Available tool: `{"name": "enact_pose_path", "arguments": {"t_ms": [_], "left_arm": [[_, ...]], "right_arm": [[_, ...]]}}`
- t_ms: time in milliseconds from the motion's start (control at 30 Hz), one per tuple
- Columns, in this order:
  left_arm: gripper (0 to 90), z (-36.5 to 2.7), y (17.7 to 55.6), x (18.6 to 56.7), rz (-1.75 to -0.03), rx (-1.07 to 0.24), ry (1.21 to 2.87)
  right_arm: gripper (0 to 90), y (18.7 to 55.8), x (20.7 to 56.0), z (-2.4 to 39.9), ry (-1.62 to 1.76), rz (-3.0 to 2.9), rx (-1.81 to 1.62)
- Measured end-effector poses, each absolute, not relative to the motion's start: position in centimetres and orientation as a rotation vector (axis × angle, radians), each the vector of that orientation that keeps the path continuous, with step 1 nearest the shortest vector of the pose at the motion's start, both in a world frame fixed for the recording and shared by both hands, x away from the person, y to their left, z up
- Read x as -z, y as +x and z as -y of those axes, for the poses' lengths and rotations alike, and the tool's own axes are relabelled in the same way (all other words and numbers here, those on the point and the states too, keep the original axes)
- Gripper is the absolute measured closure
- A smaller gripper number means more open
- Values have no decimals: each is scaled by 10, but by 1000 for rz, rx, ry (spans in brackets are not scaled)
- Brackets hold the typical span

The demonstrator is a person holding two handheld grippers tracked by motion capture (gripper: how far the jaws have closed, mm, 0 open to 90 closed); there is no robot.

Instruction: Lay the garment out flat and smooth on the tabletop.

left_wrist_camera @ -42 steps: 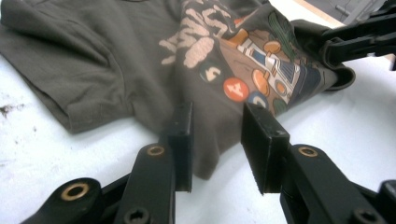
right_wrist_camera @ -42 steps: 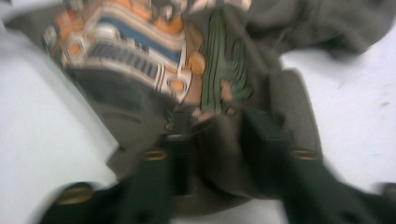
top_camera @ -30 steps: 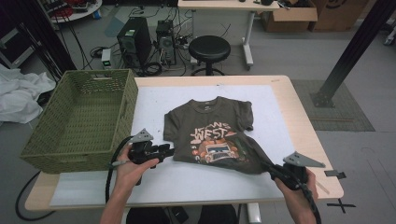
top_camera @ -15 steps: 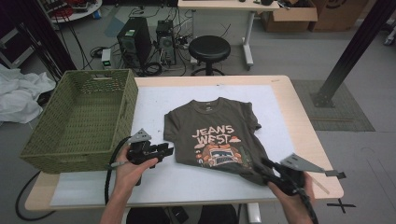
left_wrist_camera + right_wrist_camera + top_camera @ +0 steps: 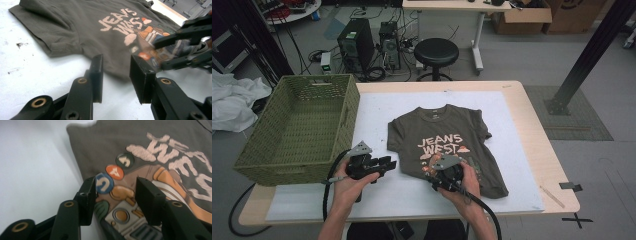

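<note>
T-shirt (image 5: 452, 145) flat on white mat (image 5: 377, 107), right of basket (image 5: 297, 125). Fold step, my read. Left gripper (image 5: 388, 164) part-open, empty, near hem. Right gripper (image 5: 432, 172) jaws just opened, over print, nothing pinched. Next: 2 grippers grab hem edge.

A light wooden bench (image 5: 532, 125) with a white mat (image 5: 377, 107) over its top stands on a grey floor (image 5: 522, 60). At twelve o'clock beyond it sits a round black stool (image 5: 436, 50), with two black computer towers (image 5: 369, 42) and tangled cables toward eleven. A white-legged desk (image 5: 477, 35) stands behind the stool, a brown cardboard box (image 5: 532, 15) at one o'clock. A black slanted metal post (image 5: 584, 60) rises at two o'clock from a grey floor mat (image 5: 582, 125). Crumpled white cloth (image 5: 234, 102) lies at nine o'clock. Black tape marks (image 5: 573, 202) sit at four o'clock.
</note>
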State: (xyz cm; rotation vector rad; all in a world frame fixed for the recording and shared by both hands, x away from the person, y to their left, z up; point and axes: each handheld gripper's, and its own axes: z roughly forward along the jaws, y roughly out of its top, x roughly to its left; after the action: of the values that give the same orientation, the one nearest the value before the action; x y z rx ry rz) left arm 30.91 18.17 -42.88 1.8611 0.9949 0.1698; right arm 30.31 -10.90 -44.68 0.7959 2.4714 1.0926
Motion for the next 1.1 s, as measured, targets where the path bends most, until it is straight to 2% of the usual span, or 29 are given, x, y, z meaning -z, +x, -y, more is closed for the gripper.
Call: {"name": "enact_pose_path", "arguments": {"t_ms": [33, 100, 200, 333, 467, 533, 633, 867, 1033, 1100], "left_arm": [[645, -182, 309, 429, -993, -169, 1861], [645, -181, 309, 428, -991, -166, 1858], [646, -181, 308, 427, -989, -165, 1849], [647, -181, 307, 426, -988, -168, 1842], [646, -183, 307, 426, -991, -169, 1841], [645, -185, 307, 426, -993, -171, 1838], [645, -187, 307, 427, -1003, -173, 1829], [645, -184, 306, 427, -993, -163, 1834], [645, -182, 304, 430, -992, -149, 1828], [645, -180, 303, 430, -990, -143, 1826]], "right_arm": [[587, 305, 448, 111, 827, -2472, -1118], [770, 306, 448, 115, 848, -2479, -1152], [900, 313, 442, 120, 888, -2470, -1178], [900, 335, 413, 141, 1007, -2241, -1352], [899, 365, 394, 168, 1112, -2064, -1327], [804, 371, 390, 172, 1105, -2124, -1378], [659, 362, 391, 157, 963, -2282, -1415], [498, 314, 423, 122, 606, -2587, -1229], [493, 303, 443, 116, 504, -2652, -1058], [581, 306, 445, 121, 570, -2627, -1119]]}}
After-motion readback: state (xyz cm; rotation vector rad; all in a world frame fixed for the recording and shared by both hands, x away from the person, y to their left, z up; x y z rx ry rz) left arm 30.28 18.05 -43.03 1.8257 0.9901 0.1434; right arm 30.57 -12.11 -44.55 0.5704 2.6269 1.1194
